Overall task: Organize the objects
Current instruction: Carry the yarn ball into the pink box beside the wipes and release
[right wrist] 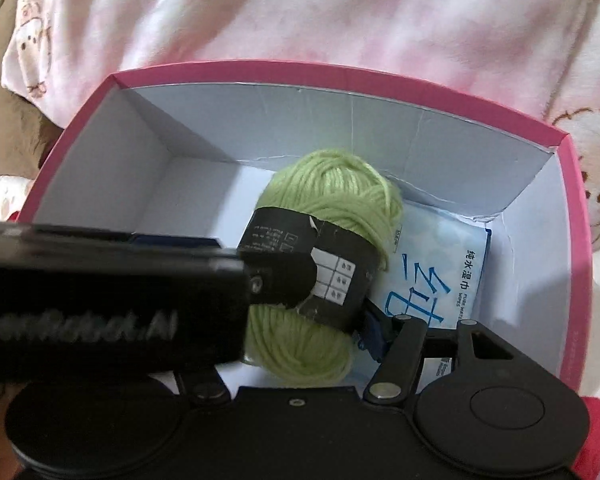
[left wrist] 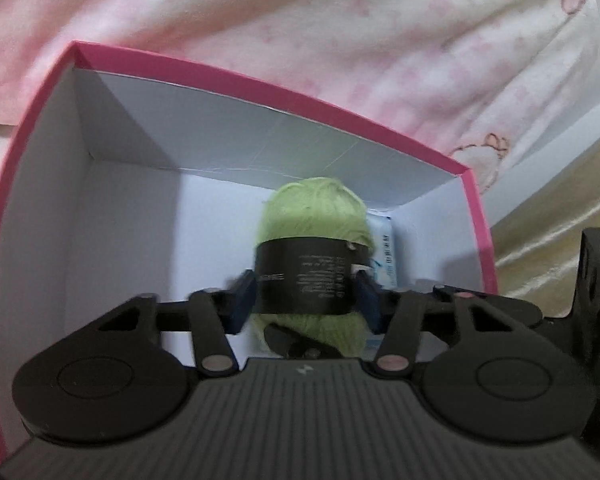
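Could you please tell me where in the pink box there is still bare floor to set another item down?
Bare floor lies between the pink box's left wall and the green yarn skein. The right side is crowded: wet wipes pack beside the skein.

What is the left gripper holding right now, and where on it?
The left gripper clamps the light green yarn skein by its black paper band, inside the pink cardboard box.

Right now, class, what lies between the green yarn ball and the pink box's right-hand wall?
A wet-wipes pack lies flat on the floor of the box there, seen clearly in the right wrist view.
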`<control>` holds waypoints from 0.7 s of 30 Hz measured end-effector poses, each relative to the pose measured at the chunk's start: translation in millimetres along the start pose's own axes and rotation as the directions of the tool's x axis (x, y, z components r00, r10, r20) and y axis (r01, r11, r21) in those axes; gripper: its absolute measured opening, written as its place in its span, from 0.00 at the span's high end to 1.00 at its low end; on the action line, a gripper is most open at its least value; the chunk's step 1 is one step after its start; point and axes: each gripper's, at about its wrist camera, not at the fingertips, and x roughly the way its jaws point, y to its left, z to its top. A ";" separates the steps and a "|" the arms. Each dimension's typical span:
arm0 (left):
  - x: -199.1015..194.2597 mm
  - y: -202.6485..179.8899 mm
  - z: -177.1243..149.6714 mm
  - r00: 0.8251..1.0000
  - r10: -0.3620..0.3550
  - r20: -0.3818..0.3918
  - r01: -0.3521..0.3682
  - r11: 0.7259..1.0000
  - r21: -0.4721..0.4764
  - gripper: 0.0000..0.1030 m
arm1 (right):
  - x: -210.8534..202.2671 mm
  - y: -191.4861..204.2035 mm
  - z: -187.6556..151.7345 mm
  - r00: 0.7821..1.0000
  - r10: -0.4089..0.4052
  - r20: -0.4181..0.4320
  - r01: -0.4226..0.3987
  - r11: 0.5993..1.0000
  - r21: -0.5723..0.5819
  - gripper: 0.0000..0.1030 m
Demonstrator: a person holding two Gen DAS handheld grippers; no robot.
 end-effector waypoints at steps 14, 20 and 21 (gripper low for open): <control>3.3 -19.2 -5.6 0.998 0.044 0.053 -0.046 0.998 0.046 0.52 | -31.4 -12.3 -36.8 0.990 -0.012 0.141 0.012 1.000 0.005 0.53; -12.2 -28.9 -7.0 0.996 0.087 -0.003 -0.086 0.990 0.108 0.49 | -64.2 -4.4 -59.6 0.976 0.033 0.215 -0.042 0.998 0.037 0.52; -15.3 -30.2 -6.6 0.997 0.082 -0.007 -0.081 0.991 0.103 0.49 | -67.5 -2.8 -62.7 0.975 0.029 0.219 -0.041 0.998 0.049 0.52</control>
